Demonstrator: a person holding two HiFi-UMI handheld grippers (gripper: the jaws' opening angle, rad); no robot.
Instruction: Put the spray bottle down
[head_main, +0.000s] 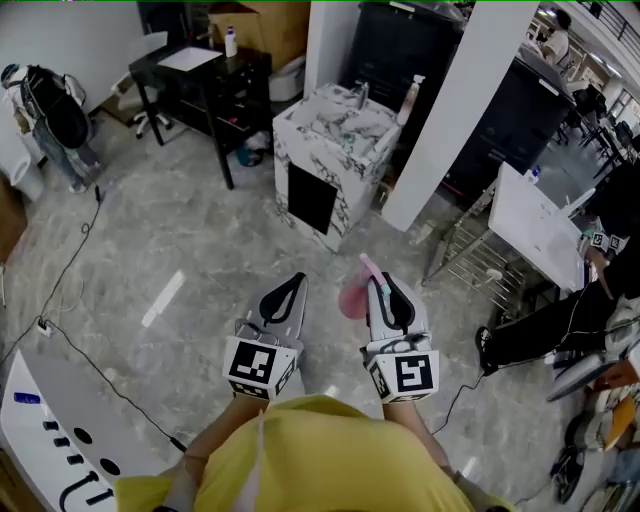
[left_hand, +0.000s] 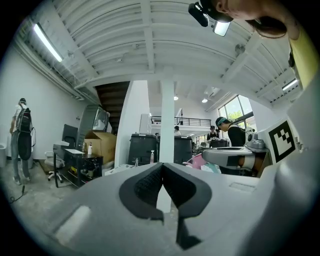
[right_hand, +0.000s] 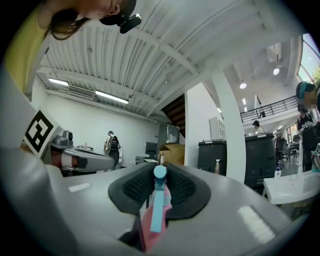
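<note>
In the head view both grippers are held level above the grey floor, in front of a person in a yellow shirt. My right gripper (head_main: 379, 284) is shut on a pink spray bottle (head_main: 352, 297), whose body bulges out to the left of the jaws. The right gripper view shows the bottle's pink body and light blue head (right_hand: 159, 200) clamped between the black pads (right_hand: 135, 187), pointing forward. My left gripper (head_main: 296, 283) hangs beside it. In the left gripper view its jaws meet at the tips (left_hand: 162, 167) with nothing between them.
A marble-patterned cabinet (head_main: 335, 150) with a sink top stands ahead, and a white pillar (head_main: 450, 110) rises right of it. A black desk (head_main: 200, 70) is at the back left. A white table (head_main: 535, 225) and a wire rack (head_main: 465, 250) are at right. Cables (head_main: 70, 270) cross the floor at left.
</note>
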